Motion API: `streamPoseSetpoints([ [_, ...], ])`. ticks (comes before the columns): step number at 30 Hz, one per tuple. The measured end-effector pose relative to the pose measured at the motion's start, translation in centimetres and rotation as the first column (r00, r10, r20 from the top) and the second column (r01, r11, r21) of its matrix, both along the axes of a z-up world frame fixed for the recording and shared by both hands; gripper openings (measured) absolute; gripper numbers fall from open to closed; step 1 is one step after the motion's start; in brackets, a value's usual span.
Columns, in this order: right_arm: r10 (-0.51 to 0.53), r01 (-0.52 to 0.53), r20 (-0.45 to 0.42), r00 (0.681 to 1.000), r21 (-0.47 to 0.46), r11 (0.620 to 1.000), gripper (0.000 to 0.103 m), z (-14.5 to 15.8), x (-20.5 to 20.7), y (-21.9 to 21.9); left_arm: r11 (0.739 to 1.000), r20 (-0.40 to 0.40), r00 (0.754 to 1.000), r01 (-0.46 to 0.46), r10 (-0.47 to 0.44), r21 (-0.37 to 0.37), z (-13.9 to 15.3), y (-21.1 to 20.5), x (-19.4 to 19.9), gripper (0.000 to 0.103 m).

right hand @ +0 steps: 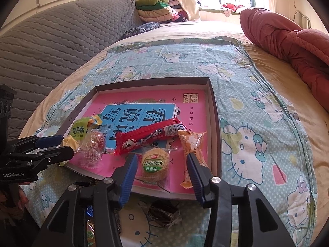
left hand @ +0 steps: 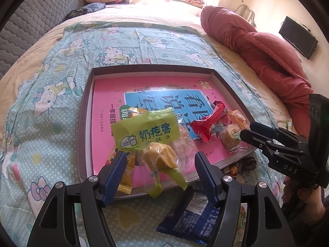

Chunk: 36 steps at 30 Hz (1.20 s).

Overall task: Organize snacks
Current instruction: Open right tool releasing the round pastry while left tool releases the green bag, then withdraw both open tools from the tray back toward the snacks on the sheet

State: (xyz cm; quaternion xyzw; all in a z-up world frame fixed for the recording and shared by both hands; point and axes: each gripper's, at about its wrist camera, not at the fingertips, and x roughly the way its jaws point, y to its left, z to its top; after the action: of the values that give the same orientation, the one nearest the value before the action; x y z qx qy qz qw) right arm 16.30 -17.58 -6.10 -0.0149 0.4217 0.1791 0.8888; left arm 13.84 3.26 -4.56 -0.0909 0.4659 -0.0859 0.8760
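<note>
A shallow brown box (left hand: pixel 86 94) with a pink book in its bottom lies on the bed and holds several snacks. My left gripper (left hand: pixel 160 158) is open around a green milk-snack packet (left hand: pixel 146 133) with a yellow piece at the box's near edge. My right gripper (right hand: pixel 162 160) is open above a round biscuit packet (right hand: pixel 155 161). A red Alpenliebe stick (right hand: pixel 148 138), an orange packet (right hand: pixel 193 144) and a clear-wrapped cake (right hand: pixel 94 144) lie in the box (right hand: pixel 216 123). The green packet also shows in the right wrist view (right hand: pixel 79 130).
A blue packet (left hand: pixel 191 214) and dark wrappers (right hand: pixel 164 214) lie on the Hello Kitty sheet (right hand: pixel 257 144) in front of the box. A red quilt (left hand: pixel 267 47) is bunched at the right, a grey padded headboard (right hand: pixel 51 41) at the left.
</note>
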Motion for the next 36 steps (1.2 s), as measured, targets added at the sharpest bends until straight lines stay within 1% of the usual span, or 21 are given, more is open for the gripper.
streamPoseSetpoints([
  [1,0.0,0.0,0.002,1.0,0.001,1.0,0.049,0.0,0.0,0.0,1.0,0.003,1.0,-0.003,0.003,0.004,0.1,0.0,0.0,0.077],
  [2,0.001,-0.001,0.004,1.0,0.003,1.0,0.049,0.1,-0.1,0.0,1.0,0.007,1.0,-0.005,0.005,0.005,0.1,0.1,-0.1,0.078],
  [9,0.001,-0.002,0.015,1.0,0.019,1.0,0.054,0.5,-0.1,-0.1,1.0,0.018,1.0,-0.017,0.017,0.004,0.7,0.5,-0.3,0.078],
  [12,-0.001,0.001,0.017,1.0,0.026,1.0,0.054,0.6,-0.1,-0.2,1.0,0.045,0.999,-0.026,0.027,-0.003,1.5,0.6,-0.9,0.078],
  [16,-0.004,0.003,0.023,1.0,0.035,0.999,0.055,0.8,-0.2,-0.3,1.0,0.059,0.998,-0.029,0.029,-0.001,2.2,0.6,-1.6,0.079],
  [19,-0.006,0.004,0.029,1.0,0.042,0.999,0.056,1.0,-0.3,-0.4,0.999,0.056,0.998,-0.033,0.032,0.008,2.4,0.6,-2.0,0.079],
  [21,-0.007,0.006,0.034,0.999,0.045,0.999,0.059,1.1,-0.3,-0.4,0.999,0.054,0.998,-0.04,0.04,0.014,2.4,0.6,-2.1,0.079],
  [26,-0.015,0.013,0.047,0.999,0.054,0.998,0.06,1.5,-0.4,-0.7,0.997,0.063,0.996,-0.072,0.071,0.015,2.9,1.1,-2.6,0.079],
  [29,-0.02,0.017,0.053,0.998,0.062,0.998,0.063,1.8,-0.5,-0.9,0.996,0.065,0.994,-0.084,0.083,0.013,3.1,1.5,-2.8,0.08],
  [34,-0.025,0.02,0.07,0.997,0.072,0.997,0.066,2.3,-0.8,-1.1,0.996,0.063,0.994,-0.088,0.087,0.009,3.5,1.6,-3.3,0.08],
  [36,-0.029,0.023,0.079,0.996,0.075,0.997,0.069,2.6,-0.9,-1.2,0.996,0.066,0.994,-0.084,0.083,0.013,3.7,1.4,-3.6,0.08],
])
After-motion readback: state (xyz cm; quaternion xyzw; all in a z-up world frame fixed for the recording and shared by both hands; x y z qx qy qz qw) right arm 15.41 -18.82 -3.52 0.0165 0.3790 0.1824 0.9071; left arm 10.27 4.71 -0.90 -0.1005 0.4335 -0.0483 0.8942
